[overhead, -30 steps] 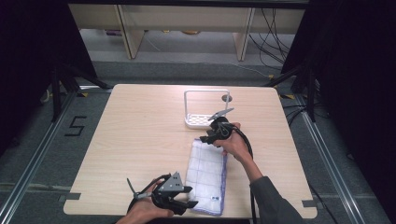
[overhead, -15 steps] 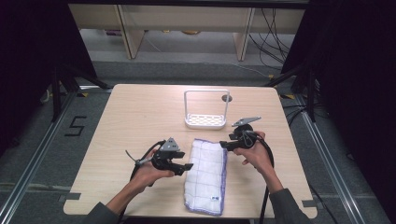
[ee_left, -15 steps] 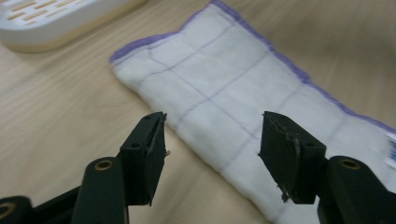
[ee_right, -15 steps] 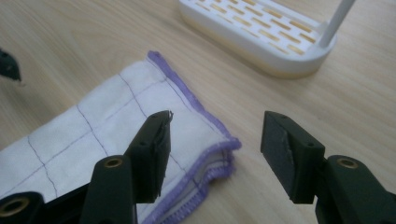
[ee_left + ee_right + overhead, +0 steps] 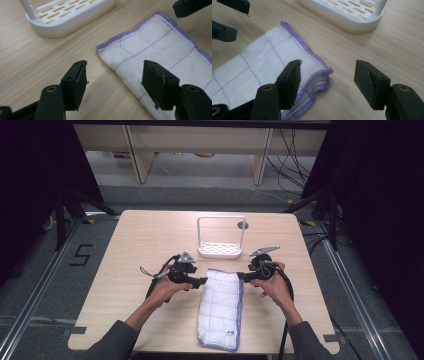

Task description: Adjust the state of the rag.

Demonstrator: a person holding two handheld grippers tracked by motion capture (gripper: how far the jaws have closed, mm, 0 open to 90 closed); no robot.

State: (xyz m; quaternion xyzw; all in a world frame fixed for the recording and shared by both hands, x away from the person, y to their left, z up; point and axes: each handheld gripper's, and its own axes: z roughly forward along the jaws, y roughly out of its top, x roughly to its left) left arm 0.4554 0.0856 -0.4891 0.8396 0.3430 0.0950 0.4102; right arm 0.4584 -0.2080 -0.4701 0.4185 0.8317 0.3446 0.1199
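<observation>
In the left gripper view, the white rack point(image 5: 67, 17) is cut off by the top edge — its upright post runs out of the picture, and its far end cannot be seen. The folded cloth point(image 5: 160, 52), beside the rack, runs off the right and bottom edges, so its length is not shown there. In the right gripper view the rack point(image 5: 348, 15) again loses its far side to the top edge, and the cloth point(image 5: 262, 67) leaves by the left edge. In the high view, the small label at the cloth's end farthest from the rack point(image 5: 221, 251) is too small to read — just a blue mark.
</observation>
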